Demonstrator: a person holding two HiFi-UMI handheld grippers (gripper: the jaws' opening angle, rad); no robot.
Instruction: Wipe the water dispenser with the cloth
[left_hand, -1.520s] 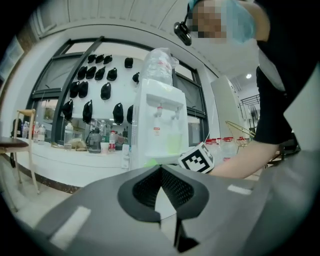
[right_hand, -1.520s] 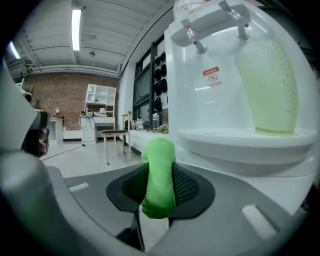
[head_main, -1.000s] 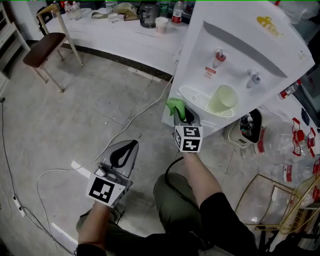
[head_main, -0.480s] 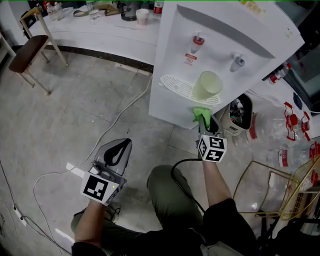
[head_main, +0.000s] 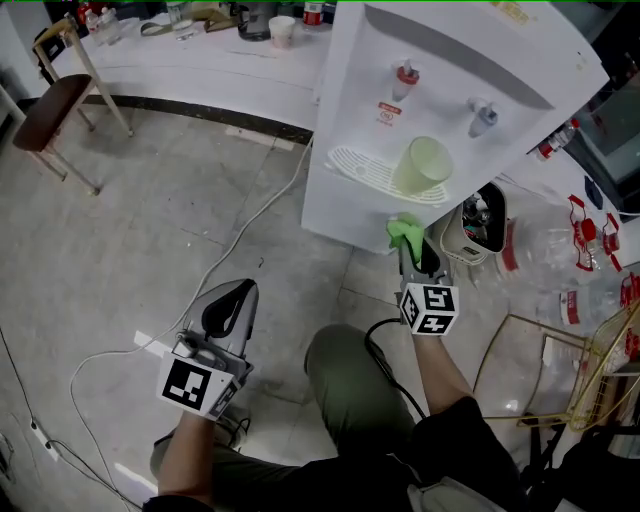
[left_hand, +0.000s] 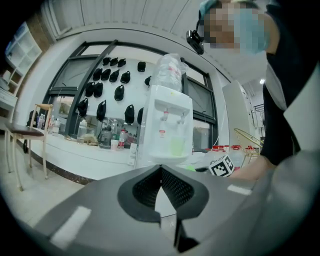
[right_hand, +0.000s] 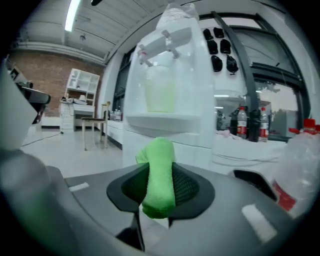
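So the right gripper (right_hand: 159, 189) is clamped tight on the green cloth (right_hand: 160, 165), whose tip sits at the dispenser (head_main: 445, 95) front just under the tray. Can't tell if it's touching. The left gripper (head_main: 228, 305) hangs low, jaws together, empty. I'd press the cloth flat, wipe in steady strokes, and avoid the cup (head_main: 420, 165).

I am in what looks like a plain workroom or lab, not a home. The bare concrete floor (head_main: 150, 230) has a loose cable (head_main: 243, 238) trailing over it. A long white counter (head_main: 200, 72) holds bottles (head_main: 313, 14) and a cup (head_main: 283, 30). There is a brick wall (right_hand: 45, 85), white shelving (right_hand: 80, 95), tall dark-framed windows (left_hand: 95, 85) and a water dispenser (head_main: 440, 90).
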